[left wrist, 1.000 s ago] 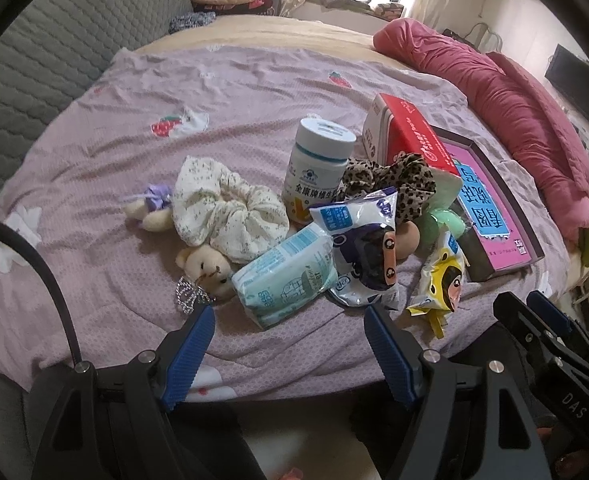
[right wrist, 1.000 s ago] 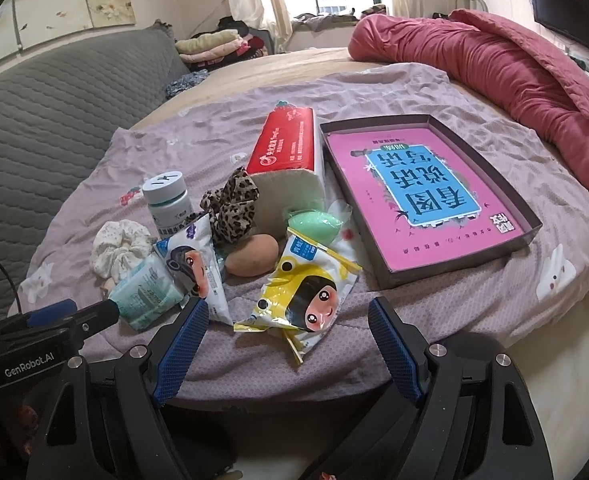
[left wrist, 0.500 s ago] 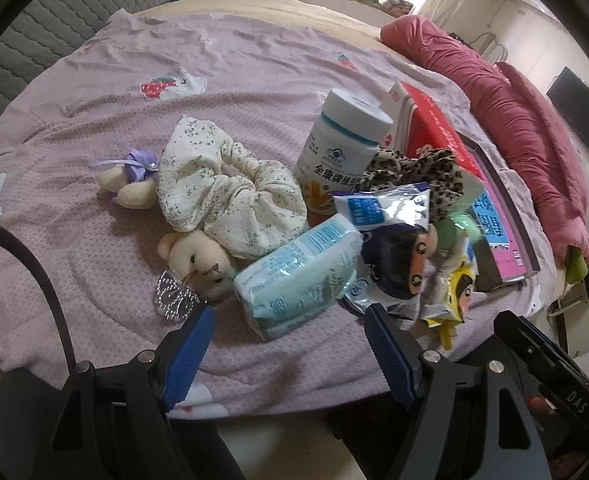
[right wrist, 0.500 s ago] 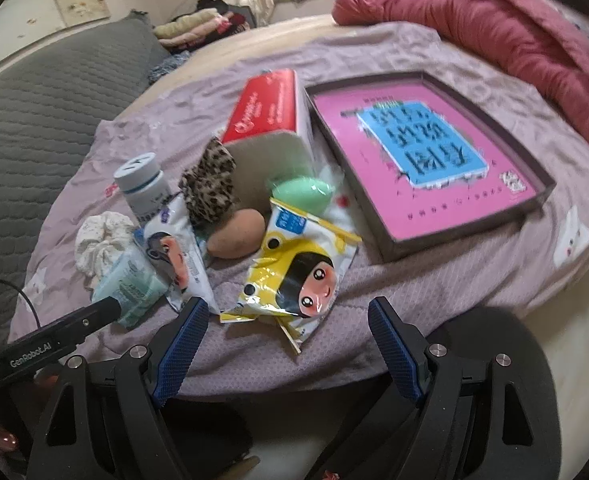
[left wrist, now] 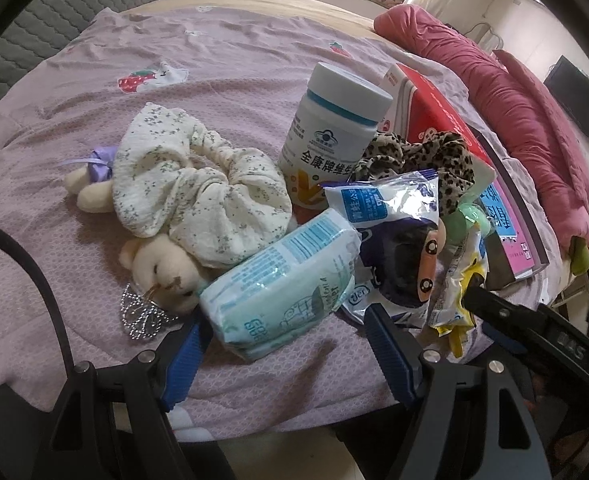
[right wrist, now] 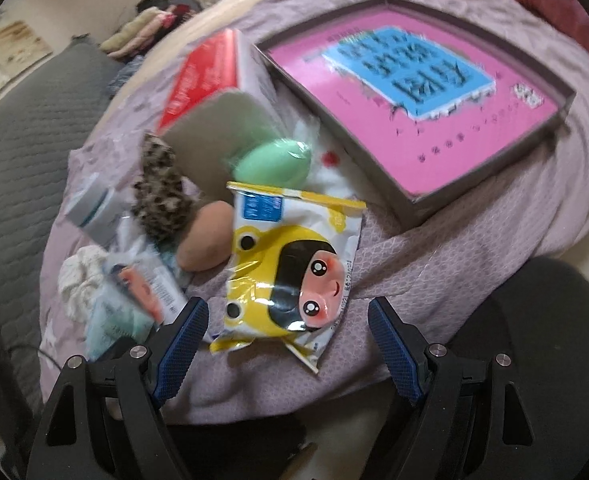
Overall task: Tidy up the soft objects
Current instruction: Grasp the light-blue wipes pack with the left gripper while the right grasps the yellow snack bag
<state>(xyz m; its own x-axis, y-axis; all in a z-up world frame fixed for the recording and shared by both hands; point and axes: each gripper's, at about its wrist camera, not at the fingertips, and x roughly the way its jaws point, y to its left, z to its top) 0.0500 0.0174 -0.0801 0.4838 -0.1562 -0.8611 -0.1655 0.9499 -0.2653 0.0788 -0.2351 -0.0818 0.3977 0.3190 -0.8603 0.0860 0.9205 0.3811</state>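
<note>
My left gripper (left wrist: 284,338) is open, its blue pads on either side of a pale green tissue pack (left wrist: 282,284) near the bed's front edge. Behind the pack lie a cream floral scrunchie (left wrist: 198,188), a small plush bear (left wrist: 162,270), a leopard scrunchie (left wrist: 426,156) and a blue snack bag (left wrist: 398,232). My right gripper (right wrist: 288,338) is open just before a yellow cartoon snack bag (right wrist: 290,264). Beyond that bag sit a brown sponge (right wrist: 208,242), a green sponge (right wrist: 274,162) and the leopard scrunchie (right wrist: 160,188). The right wrist view is motion-blurred.
A white supplement bottle (left wrist: 338,120) and a red tissue box (right wrist: 210,76) stand behind the pile. A shallow grey box with a pink sheet (right wrist: 426,92) lies to the right. A red duvet (left wrist: 514,96) runs along the far right; the bed's edge is just below both grippers.
Both grippers have moved forward and down toward the pile. The left now has the tissue pack between its fingers, and the right has closed in on the yellow snack bag.
</note>
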